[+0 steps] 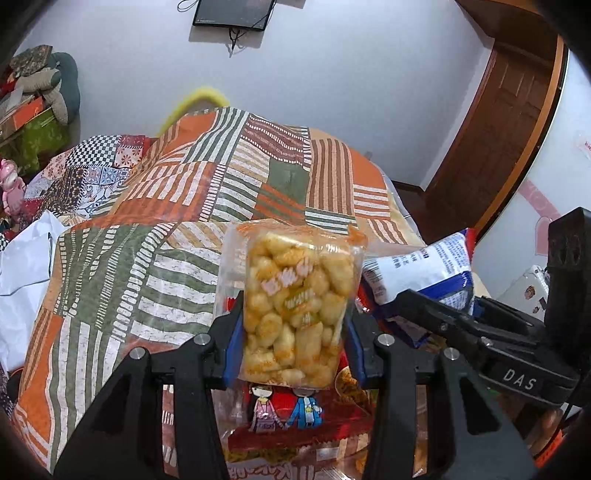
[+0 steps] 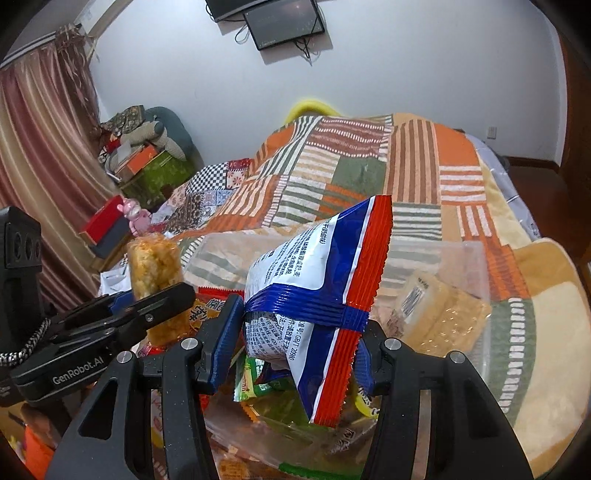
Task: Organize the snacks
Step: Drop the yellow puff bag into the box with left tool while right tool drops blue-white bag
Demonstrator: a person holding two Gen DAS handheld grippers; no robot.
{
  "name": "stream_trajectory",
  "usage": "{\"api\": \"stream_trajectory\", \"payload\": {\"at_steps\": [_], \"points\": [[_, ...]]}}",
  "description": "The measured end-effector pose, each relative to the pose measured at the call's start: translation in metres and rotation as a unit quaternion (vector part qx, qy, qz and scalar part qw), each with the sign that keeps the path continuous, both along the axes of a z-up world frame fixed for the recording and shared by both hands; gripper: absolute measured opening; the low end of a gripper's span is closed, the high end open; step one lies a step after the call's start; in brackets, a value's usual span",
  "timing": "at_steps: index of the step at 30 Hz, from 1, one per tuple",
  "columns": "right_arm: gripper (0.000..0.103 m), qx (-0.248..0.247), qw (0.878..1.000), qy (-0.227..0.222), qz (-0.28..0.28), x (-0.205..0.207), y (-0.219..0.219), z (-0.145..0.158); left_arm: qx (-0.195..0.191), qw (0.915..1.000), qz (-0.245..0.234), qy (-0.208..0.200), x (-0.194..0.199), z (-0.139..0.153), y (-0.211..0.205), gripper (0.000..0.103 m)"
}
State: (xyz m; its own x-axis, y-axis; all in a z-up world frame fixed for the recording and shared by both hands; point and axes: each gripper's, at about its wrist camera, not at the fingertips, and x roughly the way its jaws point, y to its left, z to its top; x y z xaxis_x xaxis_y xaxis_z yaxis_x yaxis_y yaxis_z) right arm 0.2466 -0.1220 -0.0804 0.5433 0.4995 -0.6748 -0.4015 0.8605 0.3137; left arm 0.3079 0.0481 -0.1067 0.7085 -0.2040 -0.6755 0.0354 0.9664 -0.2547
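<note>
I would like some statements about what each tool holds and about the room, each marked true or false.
1. The left tool grips a clear packet of golden puffed snacks. True.
2. The right tool is open and holds nothing. False: it is shut on a white, blue and red snack bag.
3. A patchwork blanket covers the bed. True.
4. The dark screen on the wall shows a bright picture. False: it looks dark.
</note>
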Motion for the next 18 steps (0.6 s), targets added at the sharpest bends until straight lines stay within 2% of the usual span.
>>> {"api": "stream_trajectory", "payload": {"at_steps": [8, 10, 15, 18], "points": [[0.053, -0.002, 1.0, 0.003, -0.008, -0.002, -0.003, 0.0, -0.007, 1.0, 0.001, 0.005, -0.001, -0.002, -0.003, 0.054], [0.054, -0.007, 1.0, -0.005, -0.011, -0.005, -0.006, 0.003, -0.011, 0.9999, 0.001, 0.005, -0.004, 0.0, -0.003, 0.055], [0.063, -0.014, 0.999, -0.024, -0.021, -0.016, -0.018, 0.015, -0.016, 0.9999, -0.002, -0.001, -0.018, 0.009, -0.002, 0.055], [0.064, -0.021, 0.999, -0.037, -0.022, -0.025, -0.024, 0.023, -0.019, 0.9998, -0.002, -0.008, -0.031, 0.018, 0.0, 0.055]]}}
